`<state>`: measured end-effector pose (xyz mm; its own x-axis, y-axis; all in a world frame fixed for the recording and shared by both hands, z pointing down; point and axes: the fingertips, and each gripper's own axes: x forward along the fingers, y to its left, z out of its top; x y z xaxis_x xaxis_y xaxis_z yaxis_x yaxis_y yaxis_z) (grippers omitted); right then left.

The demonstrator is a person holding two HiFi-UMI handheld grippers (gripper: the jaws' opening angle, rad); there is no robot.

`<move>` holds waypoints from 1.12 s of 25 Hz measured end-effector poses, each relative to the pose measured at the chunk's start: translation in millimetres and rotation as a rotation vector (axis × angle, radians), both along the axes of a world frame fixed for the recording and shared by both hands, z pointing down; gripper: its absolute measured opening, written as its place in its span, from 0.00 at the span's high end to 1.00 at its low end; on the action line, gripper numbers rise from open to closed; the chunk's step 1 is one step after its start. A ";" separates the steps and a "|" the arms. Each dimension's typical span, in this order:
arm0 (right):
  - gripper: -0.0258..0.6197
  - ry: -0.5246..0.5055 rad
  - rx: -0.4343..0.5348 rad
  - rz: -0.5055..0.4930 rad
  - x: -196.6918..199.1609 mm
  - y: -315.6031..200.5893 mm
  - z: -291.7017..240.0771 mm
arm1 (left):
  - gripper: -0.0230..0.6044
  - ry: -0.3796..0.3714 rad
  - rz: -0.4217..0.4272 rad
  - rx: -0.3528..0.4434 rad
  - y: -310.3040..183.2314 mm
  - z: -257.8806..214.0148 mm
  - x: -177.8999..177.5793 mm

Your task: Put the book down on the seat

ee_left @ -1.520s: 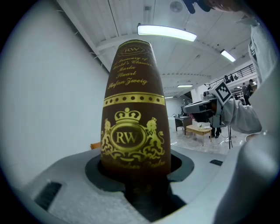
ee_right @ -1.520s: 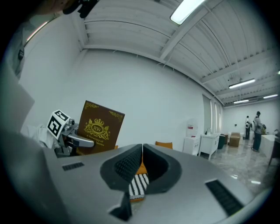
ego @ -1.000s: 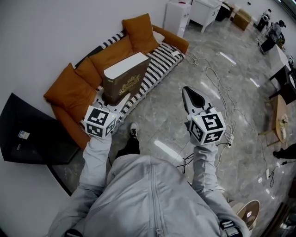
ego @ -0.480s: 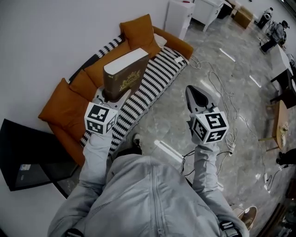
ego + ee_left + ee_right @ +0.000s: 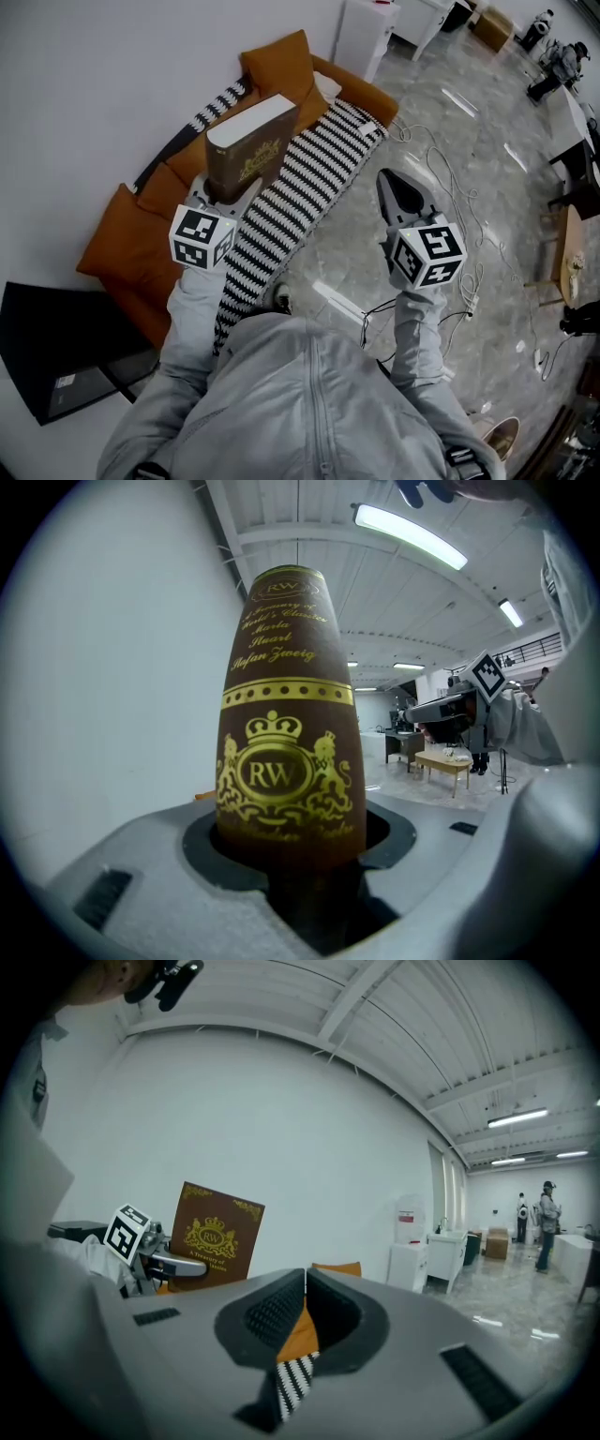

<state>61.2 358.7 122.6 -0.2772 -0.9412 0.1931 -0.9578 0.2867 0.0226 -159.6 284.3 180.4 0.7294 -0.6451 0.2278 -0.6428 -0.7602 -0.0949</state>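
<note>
1. Your left gripper [image 5: 223, 193] is clamped on the lower end of the brown book [image 5: 251, 141], upright over the striped seat [image 5: 291, 202].
2. Tip it flat, lower it onto the stripes, then release.
3. Your right gripper [image 5: 397, 193], pinched together and empty, isn't needed.

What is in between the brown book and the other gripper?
In the head view, only the striped blanket and some floor show between the book and the right gripper, both lying below them.
</note>
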 end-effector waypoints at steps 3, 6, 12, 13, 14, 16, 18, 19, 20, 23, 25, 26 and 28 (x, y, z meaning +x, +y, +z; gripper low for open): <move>0.91 -0.006 -0.008 0.005 -1.3 -21.8 4.5 | 0.58 -0.003 0.009 -0.008 -20.4 5.4 0.4; 0.91 -0.009 -0.012 0.006 -4.9 -40.9 7.7 | 0.58 -0.006 0.015 -0.017 -38.7 10.3 -1.5; 0.91 -0.014 -0.027 0.020 -9.4 -75.4 14.4 | 0.58 -0.006 0.026 -0.043 -72.5 18.6 -5.5; 0.91 -0.015 -0.031 0.024 -10.0 -80.5 16.4 | 0.58 -0.005 0.029 -0.052 -77.6 20.9 -4.9; 0.91 -0.015 -0.036 0.025 -11.0 -85.0 19.0 | 0.58 -0.002 0.033 -0.060 -81.7 23.6 -4.1; 0.91 -0.010 -0.046 0.022 -12.9 -92.7 23.5 | 0.58 0.002 0.039 -0.073 -88.2 28.2 -2.2; 0.91 -0.008 -0.047 0.022 -11.5 -102.3 24.3 | 0.58 0.004 0.042 -0.080 -96.9 30.4 0.0; 0.91 -0.009 -0.046 0.024 -9.7 -108.0 24.1 | 0.58 0.003 0.043 -0.083 -102.5 31.6 1.3; 0.91 -0.012 -0.046 0.025 -7.7 -113.8 24.7 | 0.58 0.002 0.043 -0.088 -108.2 33.6 2.9; 0.91 -0.015 -0.055 0.019 -1.6 -132.4 31.6 | 0.58 -0.008 0.038 -0.107 -125.6 43.8 7.0; 0.91 -0.021 -0.066 0.013 3.4 -147.2 39.0 | 0.58 -0.016 0.026 -0.119 -140.2 52.7 9.0; 0.91 -0.025 -0.071 0.008 6.2 -155.5 42.9 | 0.58 -0.019 0.016 -0.126 -148.6 57.9 10.0; 0.91 -0.029 -0.080 -0.005 12.8 -175.2 49.1 | 0.58 -0.022 -0.006 -0.143 -167.7 68.7 12.7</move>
<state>74.0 183.5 171.7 -0.2879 -0.9219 0.2593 -0.9564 0.2908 -0.0283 -146.9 116.6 249.1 0.7192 -0.6093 0.3340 -0.6464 -0.7630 0.0000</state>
